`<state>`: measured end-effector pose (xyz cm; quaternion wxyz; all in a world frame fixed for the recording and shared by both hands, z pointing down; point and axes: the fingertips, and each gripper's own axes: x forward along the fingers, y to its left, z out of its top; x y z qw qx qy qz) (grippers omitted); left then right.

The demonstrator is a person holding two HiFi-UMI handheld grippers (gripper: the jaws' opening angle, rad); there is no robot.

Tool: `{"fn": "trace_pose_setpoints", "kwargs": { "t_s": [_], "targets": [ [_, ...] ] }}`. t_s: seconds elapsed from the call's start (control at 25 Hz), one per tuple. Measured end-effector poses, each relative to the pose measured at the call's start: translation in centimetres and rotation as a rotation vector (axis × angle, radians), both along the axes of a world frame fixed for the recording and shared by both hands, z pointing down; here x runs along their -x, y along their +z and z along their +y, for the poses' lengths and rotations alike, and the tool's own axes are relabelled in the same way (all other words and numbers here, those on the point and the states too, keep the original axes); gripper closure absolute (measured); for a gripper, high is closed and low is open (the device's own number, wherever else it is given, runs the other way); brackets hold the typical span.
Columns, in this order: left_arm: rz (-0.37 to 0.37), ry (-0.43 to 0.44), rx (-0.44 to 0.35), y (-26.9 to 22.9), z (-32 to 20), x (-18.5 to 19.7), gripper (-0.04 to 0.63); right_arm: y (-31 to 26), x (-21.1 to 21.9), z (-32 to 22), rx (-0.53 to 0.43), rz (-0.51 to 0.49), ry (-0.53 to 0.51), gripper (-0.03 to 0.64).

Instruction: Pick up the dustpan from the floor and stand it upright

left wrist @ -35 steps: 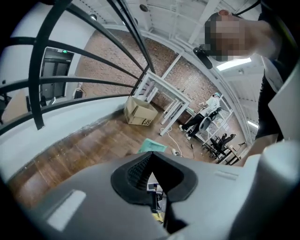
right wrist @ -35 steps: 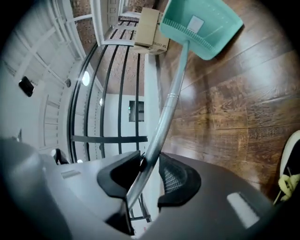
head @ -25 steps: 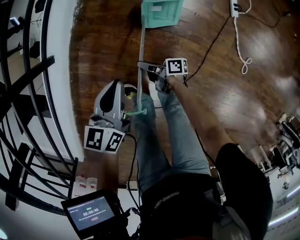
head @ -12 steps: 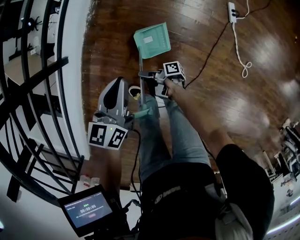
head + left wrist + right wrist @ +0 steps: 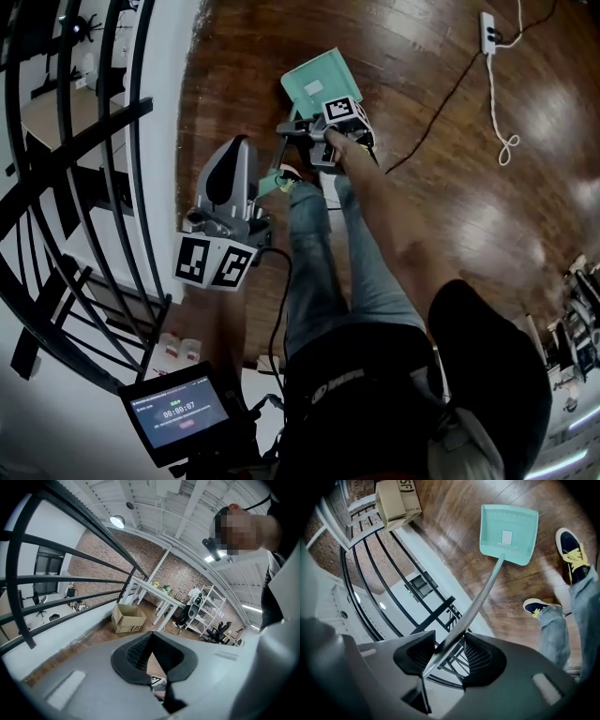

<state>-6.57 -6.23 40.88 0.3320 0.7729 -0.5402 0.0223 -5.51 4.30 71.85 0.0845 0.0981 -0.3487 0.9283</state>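
Item: dustpan, a teal pan on a long grey shaft.
Location: the pan is at the far end, over the wooden floor and just beyond the person's shoes. Whether its lip touches the boards cannot be told.
Long axis: runs far to near, with the pan far and the teal grip end near and to the left. It looks tilted, not yet upright.
Right claw: the jaws are opening. The shaft passes between them and lies along the left pad, with a gap to the other pad, so it is loose rather than pinched.
Left claw: narrow, tips together, nothing between them. It sits just beside the grip end and points toward the right claw.
Key relation: the pan lies straight ahead of the right claw, down the shaft. The left claw is the nearer one to the grip end.
Next move, judged: bring the grip end over the pan, with the left claw best placed to steady the top.
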Motion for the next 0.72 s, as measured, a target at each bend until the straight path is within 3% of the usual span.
{"fn": "trace_pose_setpoints", "kwargs": {
  "t_s": [0.12,0.2,0.24,0.44,0.52,0.6,0.64,0.72],
  "targets": [
    [0.0,-0.018,-0.006,-0.5,-0.2,1.2,0.577,0.8,0.7,-0.1,-0.032,0.004,-0.052,0.409],
    [0.007,-0.031,-0.011,-0.6,-0.4,1.8,0.577,0.9,0.9,-0.2,-0.062,-0.013,-0.093,0.218],
    [0.009,-0.035,-0.017,-0.7,-0.5,2.0,0.577,1.0,0.8,-0.2,-0.084,-0.023,-0.124,0.192],
    [-0.009,-0.051,-0.03,-1.0,-0.4,3.6,0.577,1.7,-1.5,-0.6,-0.3,0.017,-0.33,0.189],
    [0.001,-0.079,-0.042,-2.2,-0.4,4.4,0.577,0.2,-3.4,-2.0,-0.509,0.045,-0.429,0.19],
    [0.01,-0.092,-0.078,-4.4,-0.3,4.7,0.577,-4.0,-5.9,-5.8,-0.828,0.107,-0.457,0.239],
    [0.01,-0.095,-0.095,-5.7,0.0,4.7,0.577,-7.4,-7.0,-8.2,-1.0,0.147,-0.422,0.325],
    [0.007,-0.104,-0.11,-8.9,1.4,4.7,0.577,-15.9,-8.4,-11.8,-1.276,0.209,-0.297,0.355]
  ]
}}
